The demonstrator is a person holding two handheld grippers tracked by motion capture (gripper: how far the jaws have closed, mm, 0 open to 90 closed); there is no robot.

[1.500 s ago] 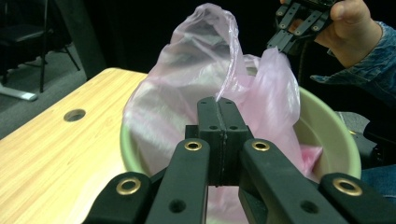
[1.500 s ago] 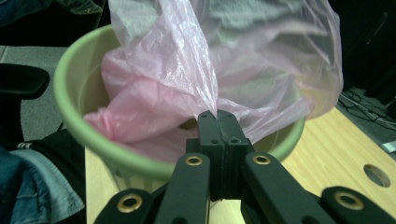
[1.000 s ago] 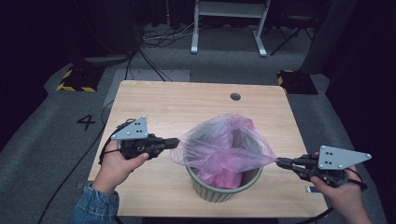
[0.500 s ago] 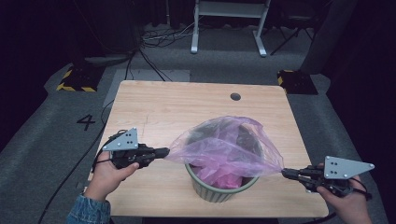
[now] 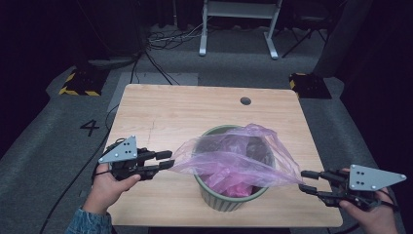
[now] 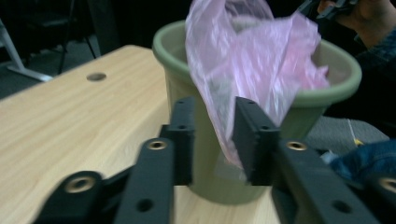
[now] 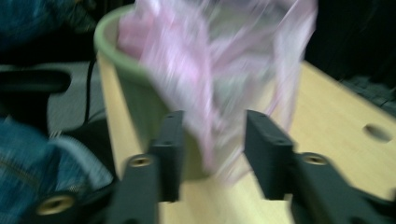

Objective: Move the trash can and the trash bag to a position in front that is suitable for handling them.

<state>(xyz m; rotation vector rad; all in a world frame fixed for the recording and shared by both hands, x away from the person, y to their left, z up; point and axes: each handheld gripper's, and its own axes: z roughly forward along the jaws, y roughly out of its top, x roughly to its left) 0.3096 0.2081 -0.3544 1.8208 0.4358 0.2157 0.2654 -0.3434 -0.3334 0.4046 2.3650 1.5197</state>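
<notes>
The pink bag (image 5: pixel 234 161) is draped over the green bin (image 5: pixel 229 197) near the front edge of the worktop (image 5: pixel 170 112), stretched out both ways. Both hand-held grippers have just been opening — the left hand-held gripper (image 5: pixel 163 161) and right hand-held gripper (image 5: pixel 308 180) stand spread, film loose between the jaws. My worry is the bag slumps back inside instead of cuffing the rim. The right gripper view is blurry, so can't tell if an edge clings to a pad.
</notes>
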